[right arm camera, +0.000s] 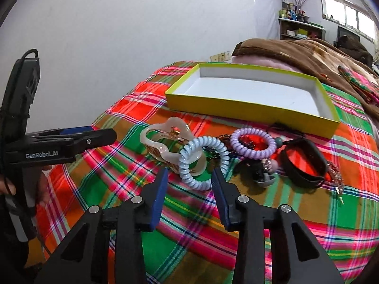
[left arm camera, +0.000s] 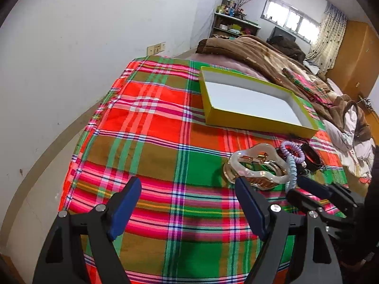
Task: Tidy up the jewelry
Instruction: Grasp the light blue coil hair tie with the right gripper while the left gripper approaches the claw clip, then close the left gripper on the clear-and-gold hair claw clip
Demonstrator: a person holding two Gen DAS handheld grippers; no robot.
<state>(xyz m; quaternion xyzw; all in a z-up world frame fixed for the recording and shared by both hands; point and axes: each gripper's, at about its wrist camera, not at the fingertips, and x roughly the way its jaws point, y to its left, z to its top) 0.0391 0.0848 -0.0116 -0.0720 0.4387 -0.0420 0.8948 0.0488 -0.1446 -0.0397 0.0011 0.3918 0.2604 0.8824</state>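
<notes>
Right wrist view: we see the yellow box (right arm camera: 251,105) at twelve o'clock on the plaid bedspread (right arm camera: 113,165), its white inside bare. Jewelry lies outside it; our right claw (right arm camera: 189,177) brackets the blue coil hair tie (right arm camera: 201,163), pads not pressing. Left claw (left arm camera: 187,201) gapes, holding nothing.

Left tongs (left arm camera: 187,203), jaws wide apart, above plaid bedcover (left arm camera: 151,127). Empty yellow box (left arm camera: 255,118) centre right; cream hair claw (left arm camera: 258,168) and coil hair ties (left arm camera: 292,163) lower right.
</notes>
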